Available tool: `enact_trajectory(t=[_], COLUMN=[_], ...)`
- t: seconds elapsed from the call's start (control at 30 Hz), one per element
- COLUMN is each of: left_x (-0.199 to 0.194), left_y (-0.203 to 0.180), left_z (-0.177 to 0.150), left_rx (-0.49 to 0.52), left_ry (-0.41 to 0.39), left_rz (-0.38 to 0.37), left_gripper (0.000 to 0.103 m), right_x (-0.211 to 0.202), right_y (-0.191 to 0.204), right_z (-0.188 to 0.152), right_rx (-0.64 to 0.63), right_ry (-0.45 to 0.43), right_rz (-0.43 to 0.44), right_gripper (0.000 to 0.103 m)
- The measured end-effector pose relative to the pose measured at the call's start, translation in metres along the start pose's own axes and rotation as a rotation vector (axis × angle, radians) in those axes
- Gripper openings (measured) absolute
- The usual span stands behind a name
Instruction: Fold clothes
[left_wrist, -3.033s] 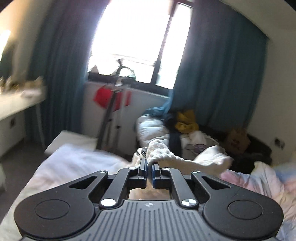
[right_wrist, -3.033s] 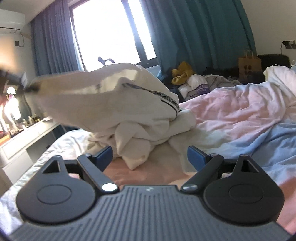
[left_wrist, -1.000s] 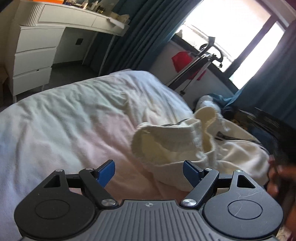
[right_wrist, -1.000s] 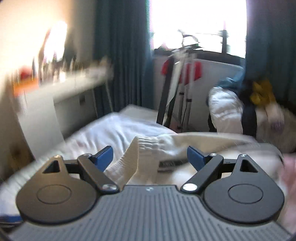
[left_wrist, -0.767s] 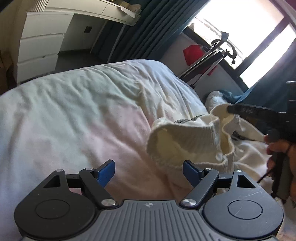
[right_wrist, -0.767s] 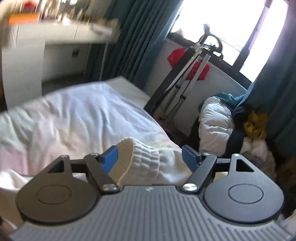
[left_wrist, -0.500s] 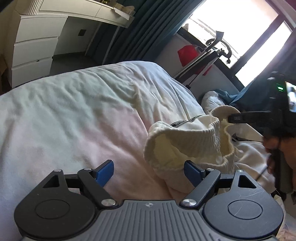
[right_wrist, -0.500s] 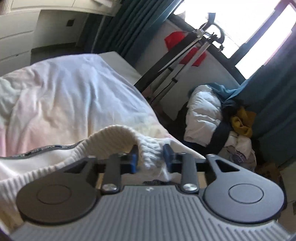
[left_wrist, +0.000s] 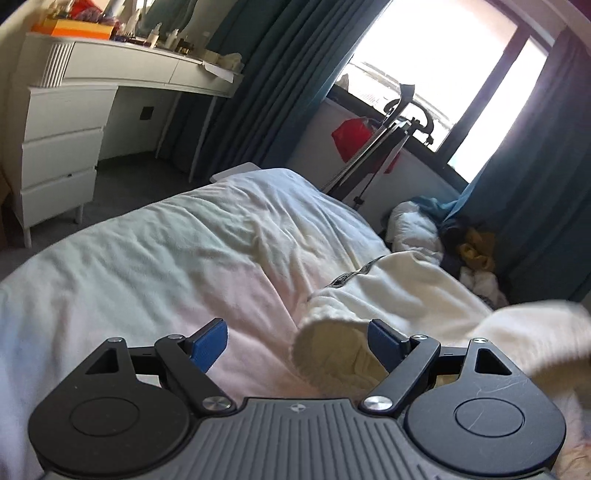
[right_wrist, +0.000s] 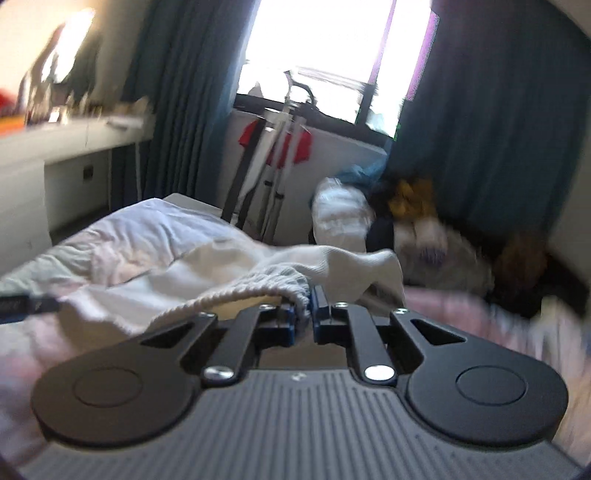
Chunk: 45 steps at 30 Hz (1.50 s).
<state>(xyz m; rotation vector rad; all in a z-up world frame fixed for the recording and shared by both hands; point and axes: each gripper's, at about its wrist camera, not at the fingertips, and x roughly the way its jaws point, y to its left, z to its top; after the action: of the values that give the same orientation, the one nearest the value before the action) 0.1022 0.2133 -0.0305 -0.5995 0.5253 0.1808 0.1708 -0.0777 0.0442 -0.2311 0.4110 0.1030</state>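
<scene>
A cream knit sweater (left_wrist: 413, 295) with a dark printed band lies crumpled on the bed (left_wrist: 155, 258). In the left wrist view its ribbed cuff opening (left_wrist: 328, 347) sits between the blue pads of my left gripper (left_wrist: 297, 341), which is open and holds nothing. My right gripper (right_wrist: 303, 319) is shut on the ribbed edge of the sweater (right_wrist: 258, 284) and holds it lifted above the bed. The right wrist view is blurred by motion.
A white dresser and desk (left_wrist: 74, 110) stand at the left. Teal curtains (left_wrist: 266, 74) frame a bright window. A folded metal rack with red cloth (left_wrist: 373, 147) and a heap of clothes (left_wrist: 443, 240) lie past the bed's far end.
My right gripper closed on the sweater's ribbed edge and pulled it up and to the right. My left gripper stayed open and moved closer to the cuff.
</scene>
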Motion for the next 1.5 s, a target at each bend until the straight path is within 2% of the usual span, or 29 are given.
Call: enact_trajectory(t=[0.1,0.17,0.33,0.37,0.5,0.6,0.67,0.7,0.73,0.77,0.8,0.83,0.97,1.07,1.1,1.17,1.23,1.27,1.3,1.33,1.37,1.4,1.5], left_x=[-0.01,-0.015,-0.022,-0.022,-0.017,-0.009,-0.006,-0.003,0.003,0.008,0.013,0.018,0.039,0.058,0.064,0.076,0.084,0.086,0.088,0.089,0.089,0.089,0.075], left_y=[0.01,0.015,0.018,0.016,0.006,-0.001,-0.004,-0.006,-0.007,-0.008,-0.008,-0.009,-0.007,-0.003,-0.002,-0.003,-0.004,-0.003,-0.003,-0.002,-0.001,-0.002,-0.007], left_z=[-0.004,-0.006,-0.013,-0.015,-0.023,-0.029,-0.035,-0.036,-0.037,-0.038,-0.039,-0.04,-0.042,-0.043,-0.044,-0.044,-0.044,-0.042,-0.04,-0.038,-0.034,-0.031,-0.013], left_rx=[-0.079,-0.124,-0.185,-0.176,-0.136,-0.107,-0.102,-0.104,-0.107,-0.111,-0.116,-0.12,-0.137,-0.155,-0.153,-0.144,-0.137,-0.141,-0.148,-0.156,-0.163,-0.171,-0.188], left_ry=[0.036,0.059,0.122,0.122,0.132,0.137,0.116,0.115,0.122,0.128,0.135,0.142,0.171,0.195,0.198,0.205,0.205,0.205,0.204,0.204,0.21,0.215,0.171], left_rz=[-0.046,-0.08,-0.157,-0.161,-0.172,-0.171,-0.145,-0.142,-0.145,-0.149,-0.15,-0.151,-0.136,-0.136,-0.14,-0.146,-0.134,-0.128,-0.125,-0.121,-0.117,-0.12,-0.155], left_gripper=[0.085,0.085,0.085,0.085,0.086,0.086,0.089,0.09,0.09,0.09,0.09,0.09,0.09,0.088,0.086,0.076,0.056,0.053,0.04,0.029,0.025,0.016,0.014], right_x=[-0.029,-0.034,-0.018,-0.018,-0.027,-0.039,-0.047,-0.052,-0.055,-0.06,-0.062,-0.062,-0.026,0.007,0.015,0.03,0.037,0.039,0.038,0.038,0.038,0.037,0.024], right_y=[-0.018,-0.026,-0.05,-0.054,-0.071,-0.082,-0.086,-0.088,-0.089,-0.09,-0.09,-0.09,-0.1,-0.105,-0.103,-0.1,-0.096,-0.096,-0.095,-0.094,-0.093,-0.091,-0.082], right_z=[-0.05,-0.087,-0.164,-0.172,-0.18,-0.186,-0.186,-0.185,-0.183,-0.182,-0.181,-0.18,-0.195,-0.215,-0.216,-0.218,-0.216,-0.214,-0.214,-0.214,-0.213,-0.213,-0.205], right_rx=[0.125,0.193,0.418,0.475,0.622,0.717,0.757,0.769,0.776,0.783,0.787,0.786,0.887,1.014,1.028,1.052,1.042,1.038,1.033,1.024,1.015,1.015,1.001], right_ry=[0.047,0.115,0.266,0.275,0.212,0.16,0.108,0.082,0.055,0.02,-0.007,-0.02,0.137,0.252,0.265,0.286,0.271,0.258,0.249,0.244,0.24,0.237,0.193], right_rz=[0.02,0.046,0.17,0.194,0.276,0.358,0.435,0.472,0.494,0.51,0.508,0.491,0.391,0.396,0.418,0.463,0.476,0.474,0.472,0.466,0.46,0.469,0.5], right_gripper=[0.012,0.012,0.013,0.015,0.022,0.037,0.06,0.065,0.077,0.086,0.089,0.088,0.089,0.09,0.09,0.09,0.089,0.078,0.072,0.055,0.052,0.05,0.042])
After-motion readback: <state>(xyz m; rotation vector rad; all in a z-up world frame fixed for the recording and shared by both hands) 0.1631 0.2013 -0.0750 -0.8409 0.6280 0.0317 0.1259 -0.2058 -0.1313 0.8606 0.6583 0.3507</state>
